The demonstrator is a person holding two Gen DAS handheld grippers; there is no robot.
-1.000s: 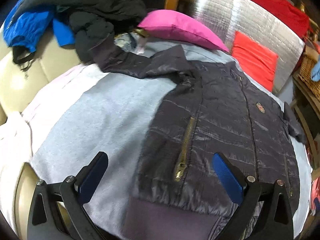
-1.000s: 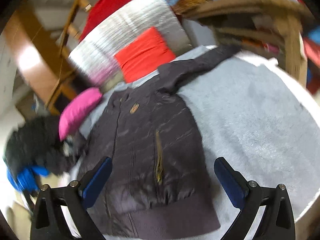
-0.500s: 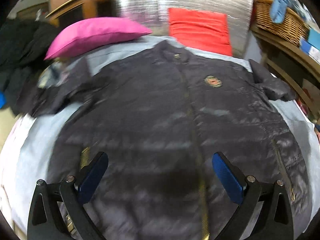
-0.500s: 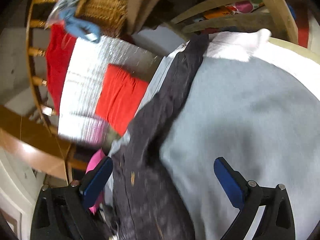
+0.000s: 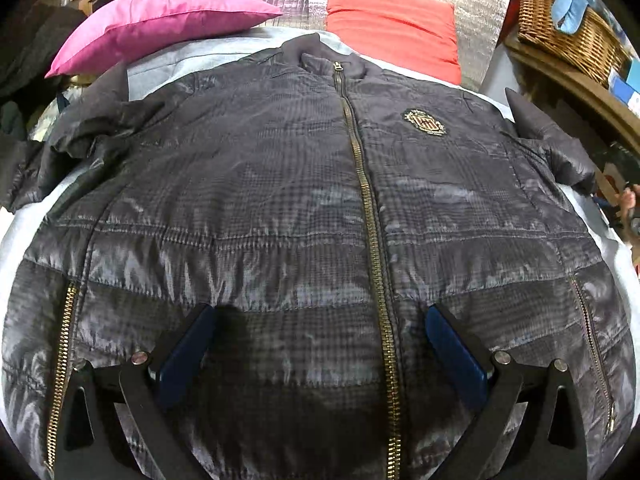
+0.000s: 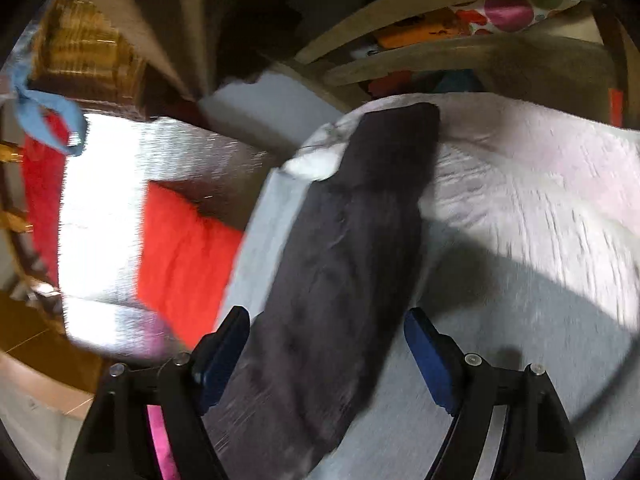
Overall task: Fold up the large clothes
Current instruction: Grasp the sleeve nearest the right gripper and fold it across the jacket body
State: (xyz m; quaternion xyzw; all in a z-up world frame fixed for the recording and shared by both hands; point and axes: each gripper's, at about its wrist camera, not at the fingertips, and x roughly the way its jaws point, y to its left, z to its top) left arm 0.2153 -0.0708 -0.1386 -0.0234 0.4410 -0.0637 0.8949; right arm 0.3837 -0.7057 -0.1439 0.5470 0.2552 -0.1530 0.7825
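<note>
Jacket (image 5: 304, 200) flat on bed (image 6: 520, 208), sleeve-fold step: my right gripper (image 6: 326, 336), jaws closing unclenched around sleeve (image 6: 352, 240), next needs pinching; left gripper (image 5: 320, 332) released.

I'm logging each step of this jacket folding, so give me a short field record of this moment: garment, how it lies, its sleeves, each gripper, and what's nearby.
garment: dark quilted jacket, zipped up
lay: spread flat, front up, on a grey blanket
sleeve: right-hand sleeve stretched out toward the blanket's edge
left gripper: open, over the jacket's lower front, holding nothing
right gripper: open, jaws just been closing, sleeve between the fingers, not yet pinched
nearby: pink pillow, red cushion, wicker basket
</note>
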